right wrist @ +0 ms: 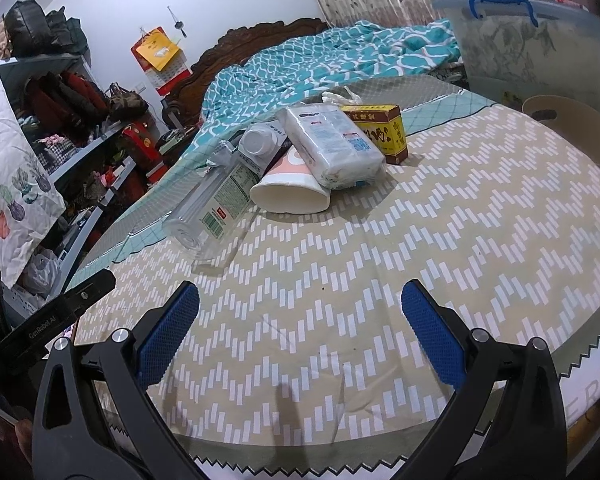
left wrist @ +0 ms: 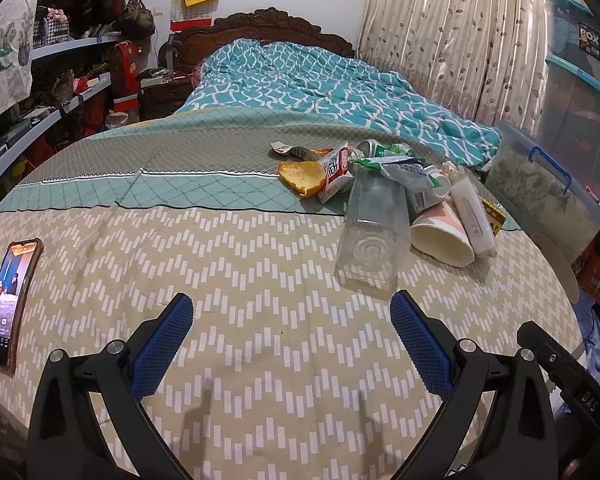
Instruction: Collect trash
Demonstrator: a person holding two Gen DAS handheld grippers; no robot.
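A heap of trash lies on the bed's patterned cover. Nearest is a clear plastic bottle on its side, then a tipped paper cup, a white tissue pack, a yellow box, crumpled wrappers, a can and an orange peel. My left gripper hovers open just short of the bottle. My right gripper is open too, empty, short of the cup and bottle.
A phone with a lit screen lies at the left on the cover. A teal quilt is bunched toward the headboard. A clear lidded storage bin stands to the right of the trash. Cluttered shelves line the left wall.
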